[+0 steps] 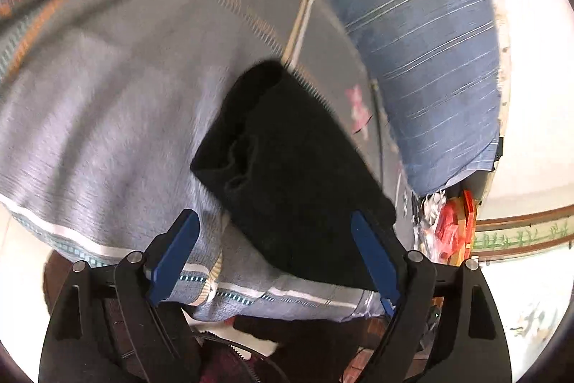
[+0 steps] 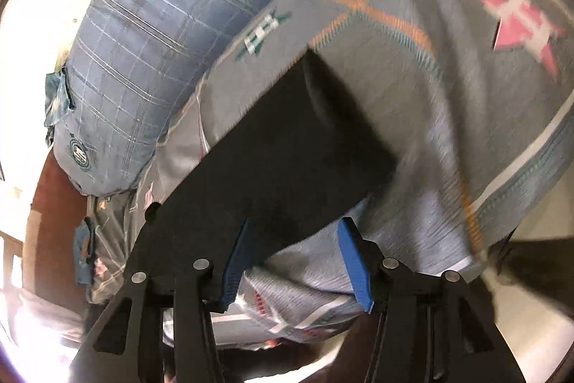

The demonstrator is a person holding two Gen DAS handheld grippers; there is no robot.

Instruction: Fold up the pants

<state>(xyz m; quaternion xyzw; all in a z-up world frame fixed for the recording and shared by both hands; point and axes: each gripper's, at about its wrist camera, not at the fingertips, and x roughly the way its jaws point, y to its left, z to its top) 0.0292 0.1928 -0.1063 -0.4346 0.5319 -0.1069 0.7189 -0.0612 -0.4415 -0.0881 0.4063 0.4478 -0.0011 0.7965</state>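
The black pants (image 1: 287,167) lie folded into a compact rectangle on a grey patterned bedspread (image 1: 107,117). My left gripper (image 1: 274,232) is open, its blue fingers (image 1: 172,253) spread wide above the near end of the pants, holding nothing. In the right wrist view the pants (image 2: 287,160) lie flat ahead. My right gripper (image 2: 294,243) is open just above their near edge, with its blue fingers (image 2: 355,268) apart and empty. The view is motion-blurred.
A large blue striped pillow (image 1: 423,52) lies beside the pants, also in the right wrist view (image 2: 161,60). The bedspread's (image 2: 448,117) striped border hangs over the near bed edge. Red clutter (image 1: 452,225) sits beyond the bed's corner.
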